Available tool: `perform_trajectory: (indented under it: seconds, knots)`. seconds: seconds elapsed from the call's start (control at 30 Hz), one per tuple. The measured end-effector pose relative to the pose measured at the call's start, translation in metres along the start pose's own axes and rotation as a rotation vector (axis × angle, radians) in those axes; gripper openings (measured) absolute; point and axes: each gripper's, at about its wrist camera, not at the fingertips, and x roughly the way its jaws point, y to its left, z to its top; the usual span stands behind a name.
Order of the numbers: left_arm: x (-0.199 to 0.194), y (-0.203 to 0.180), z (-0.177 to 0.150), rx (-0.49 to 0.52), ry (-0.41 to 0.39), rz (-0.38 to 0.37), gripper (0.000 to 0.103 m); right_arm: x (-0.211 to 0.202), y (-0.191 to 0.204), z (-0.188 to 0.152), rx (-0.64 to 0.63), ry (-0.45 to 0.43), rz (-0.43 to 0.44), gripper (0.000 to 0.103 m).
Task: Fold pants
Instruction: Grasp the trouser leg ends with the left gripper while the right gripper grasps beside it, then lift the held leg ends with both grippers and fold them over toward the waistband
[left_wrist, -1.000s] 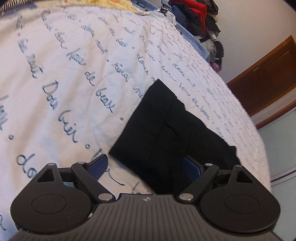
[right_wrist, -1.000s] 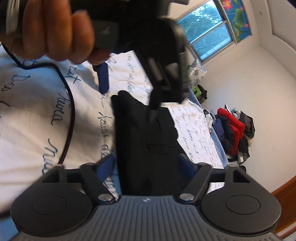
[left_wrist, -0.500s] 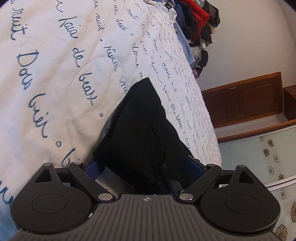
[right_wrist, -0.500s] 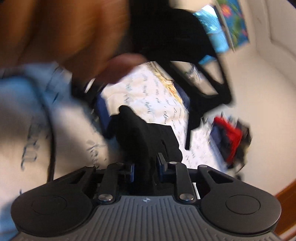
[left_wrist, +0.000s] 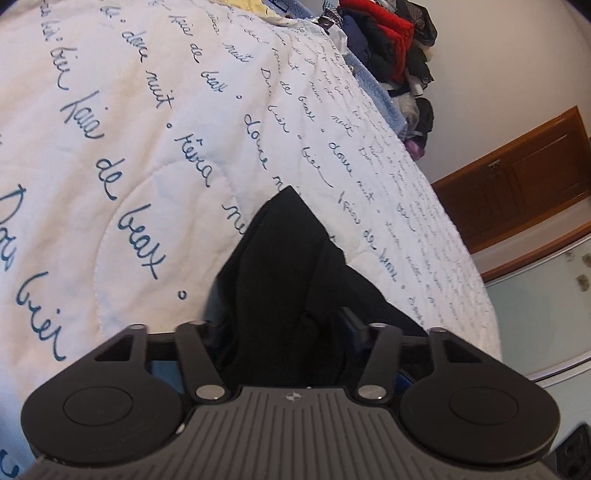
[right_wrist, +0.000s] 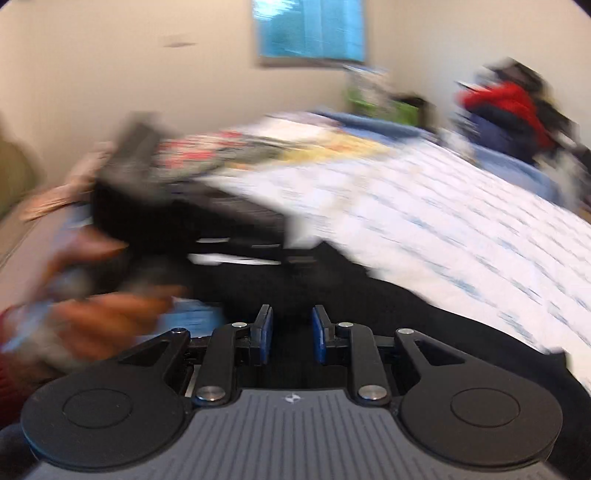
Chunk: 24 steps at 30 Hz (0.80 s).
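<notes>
- left gripper (left_wrist: 286, 325) is clamping a bunch of the black pants (left_wrist: 284, 258) — their long axis is running straight ahead across the quilt (left_wrist: 110, 147)
- right gripper (right_wrist: 291, 332) is sitting slightly apart over the cloth, blurry, so grip unclear

Left wrist view: sharp, even soft daylight, weak shadows | right wrist view: heavy motion blur over the bedspread (right_wrist: 443, 206) and far clothes pile (right_wrist: 513, 107) | bright window (right_wrist: 310, 29) far centre | both: fisheye bending, dark corners.
</notes>
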Motion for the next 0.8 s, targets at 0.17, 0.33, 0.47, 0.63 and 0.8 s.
perform_trajectory:
  seconds: [0.17,0.33,0.47,0.63,0.8]
  knots:
    - [-0.007,-0.012,-0.011,0.098,-0.050,0.070,0.029,0.025,-0.002,-0.011,0.010,0.082,-0.009,0.023]
    - [-0.031,-0.052,-0.030,0.251,-0.166,0.122,0.023,0.002,-0.017,-0.003,0.135,-0.009,0.036,0.023]
    - [-0.048,-0.091,-0.056,0.338,-0.247,0.136,0.022,-0.018,-0.029,0.000,0.217,-0.051,0.107,0.023]
    - [-0.056,-0.133,-0.090,0.409,-0.294,0.115,0.020,-0.042,-0.044,-0.002,0.320,-0.123,0.167,0.024]
    - [-0.060,-0.161,-0.113,0.445,-0.319,0.068,0.020,-0.074,-0.067,-0.020,0.412,-0.211,0.174,0.023]
